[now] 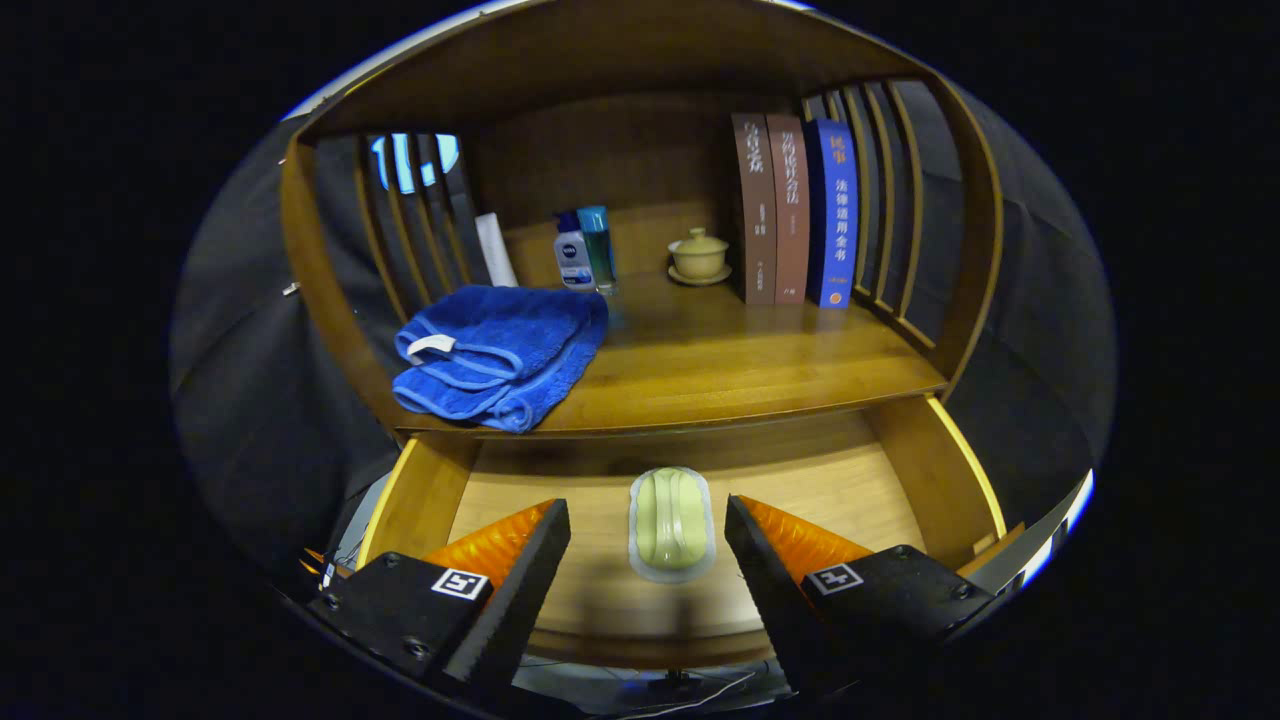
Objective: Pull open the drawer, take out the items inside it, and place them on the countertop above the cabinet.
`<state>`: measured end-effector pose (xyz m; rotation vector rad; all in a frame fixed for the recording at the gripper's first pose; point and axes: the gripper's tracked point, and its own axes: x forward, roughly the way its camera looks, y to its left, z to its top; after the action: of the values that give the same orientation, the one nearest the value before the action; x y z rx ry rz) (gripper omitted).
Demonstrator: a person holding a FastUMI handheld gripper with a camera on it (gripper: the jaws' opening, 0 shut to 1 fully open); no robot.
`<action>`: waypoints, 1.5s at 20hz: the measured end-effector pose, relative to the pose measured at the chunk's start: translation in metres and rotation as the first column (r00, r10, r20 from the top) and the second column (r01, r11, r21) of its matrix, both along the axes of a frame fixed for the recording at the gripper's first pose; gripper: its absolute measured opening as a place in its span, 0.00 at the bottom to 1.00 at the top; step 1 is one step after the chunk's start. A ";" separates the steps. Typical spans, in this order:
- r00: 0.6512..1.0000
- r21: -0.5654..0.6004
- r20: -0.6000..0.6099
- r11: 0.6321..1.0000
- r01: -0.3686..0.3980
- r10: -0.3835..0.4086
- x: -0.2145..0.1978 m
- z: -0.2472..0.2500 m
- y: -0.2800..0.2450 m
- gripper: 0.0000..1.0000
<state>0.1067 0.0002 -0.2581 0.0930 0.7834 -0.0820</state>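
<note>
Wooden cabinet [690, 130] is standing with its drawer [940, 480] pulled open below the countertop [740, 360], where a folded blue towel [500, 350] is lying; one pale green packaged item [671, 522] is waiting inside, between the spread fingers of the empty gripper [648, 540].

A folded blue towel [497, 357] with a white tag lies at the left of the frame, its front edge hanging slightly over the wooden surface. Behind it, toward the upper middle, stand two small bottles [586, 250], one white with a blue cap, one teal, touching side by side. A white sheet [496, 250] leans against the slatted side left of them. To the right sits a small pale lidded cup on a saucer [698, 257]. Further right, three upright books [794, 210], two brown and one blue, stand pressed together against the right slats.
</note>
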 end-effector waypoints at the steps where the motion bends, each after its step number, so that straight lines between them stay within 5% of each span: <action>1: 0.999 -0.009 -0.035 1.000 0.001 -0.002 0.008 -0.010 -0.003 0.99; 7: 0.960 -0.043 -0.280 0.999 -0.002 -0.010 0.029 -0.070 -0.012 0.98; 12: 0.920 -0.061 -0.392 0.998 0.003 -0.027 0.031 -0.099 -0.020 0.88; 20: 0.895 -0.076 -0.445 0.997 -0.014 -0.021 0.032 -0.108 -0.022 0.23; 30: 0.941 -0.038 -0.338 0.999 -0.010 -0.004 0.003 -0.071 -0.020 0.23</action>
<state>0.1093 -0.0195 -0.3287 0.0403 1.1258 -0.1121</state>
